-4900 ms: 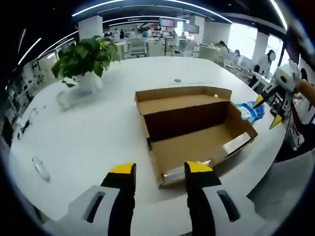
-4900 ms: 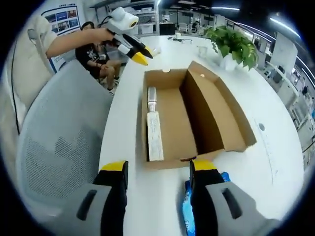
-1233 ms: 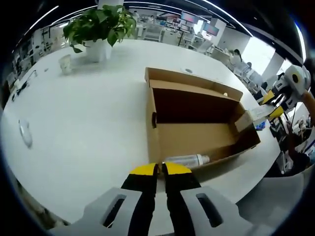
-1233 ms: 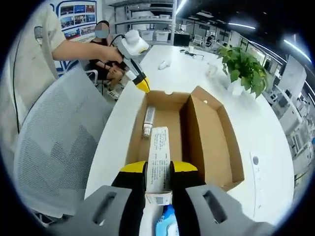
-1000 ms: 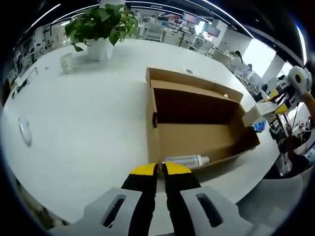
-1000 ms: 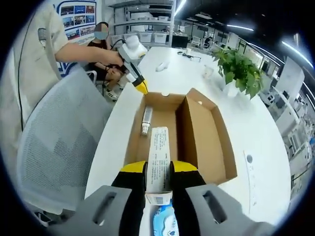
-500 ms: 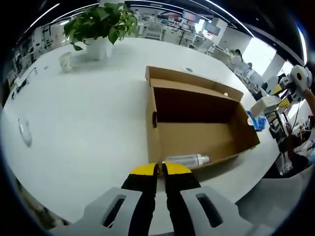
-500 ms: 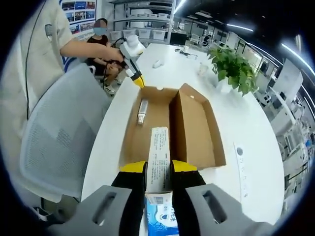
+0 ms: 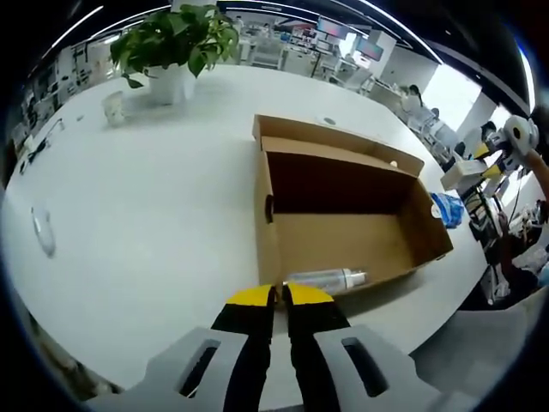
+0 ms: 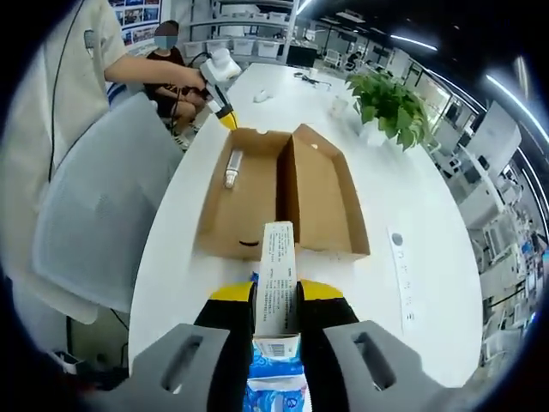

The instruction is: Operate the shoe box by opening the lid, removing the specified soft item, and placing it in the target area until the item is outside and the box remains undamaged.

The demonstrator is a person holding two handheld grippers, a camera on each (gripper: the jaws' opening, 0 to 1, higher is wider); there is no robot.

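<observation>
Pinching a long white printed carton (image 10: pixel 276 279), the right gripper (image 10: pixel 276 302) now holds it clear of the open brown cardboard shoe box (image 10: pixel 279 193); 1.2 s ago the carton hung over the box's near end. In the right gripper view the box sits at 12 o'clock on the white table (image 10: pixel 412 215), a clear plastic bottle (image 10: pixel 231 168) inside. A blue-and-white soft pack (image 10: pixel 276 386) lies under the jaws, probably wipes. The left gripper (image 9: pixel 276 296) is unchanged, jaws pressed together, empty, by the box's near wall (image 9: pixel 343 215); bottle (image 9: pixel 326 278) just beyond. A green potted plant (image 9: pixel 176 47) sits at 11 o'clock.
</observation>
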